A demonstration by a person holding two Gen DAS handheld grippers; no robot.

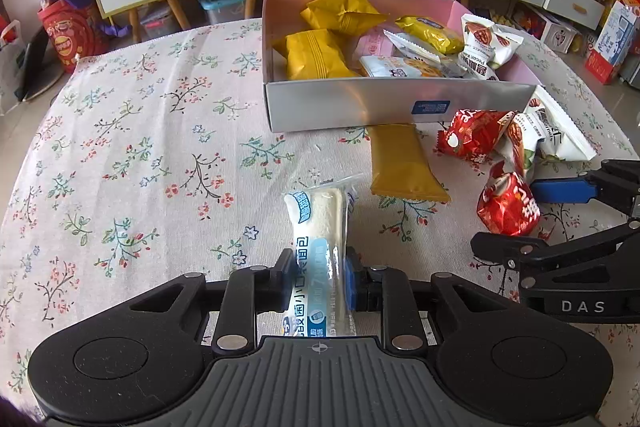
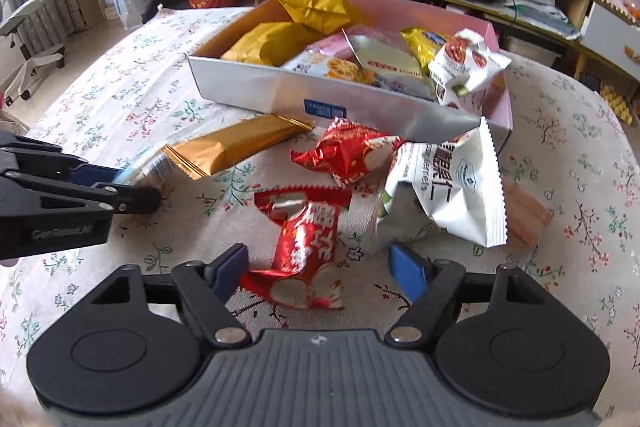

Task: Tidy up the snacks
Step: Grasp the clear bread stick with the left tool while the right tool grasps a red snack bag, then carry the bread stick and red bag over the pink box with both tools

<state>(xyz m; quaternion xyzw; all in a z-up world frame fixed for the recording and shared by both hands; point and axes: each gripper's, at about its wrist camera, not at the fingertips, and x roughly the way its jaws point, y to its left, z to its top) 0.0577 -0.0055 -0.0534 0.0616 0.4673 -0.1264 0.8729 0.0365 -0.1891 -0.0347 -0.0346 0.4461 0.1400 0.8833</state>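
the left hand-held gripper (image 1: 316, 281) is clamped on a white bread packet (image 1: 320, 247). the right hand-held gripper (image 2: 318, 267) stands apart around a red snack packet (image 2: 304, 251) on the desk (image 2: 140, 99), the box (image 2: 280, 87) at twelve o'clock. its crinkly wrapper could squirt free if pinched off-centre.

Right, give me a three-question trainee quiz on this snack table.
1. True or false: the left gripper is shut on the white bread packet.
2. Which snack lies between the right gripper fingers? A red packet, B gold bar, C orange.
3. Fill in: the gold bar lies ___ the box.

Key: 1 true. 2 A, the red packet, with the jaws not yet pressing both sides. 3 outside, on the tablecloth by the front wall.
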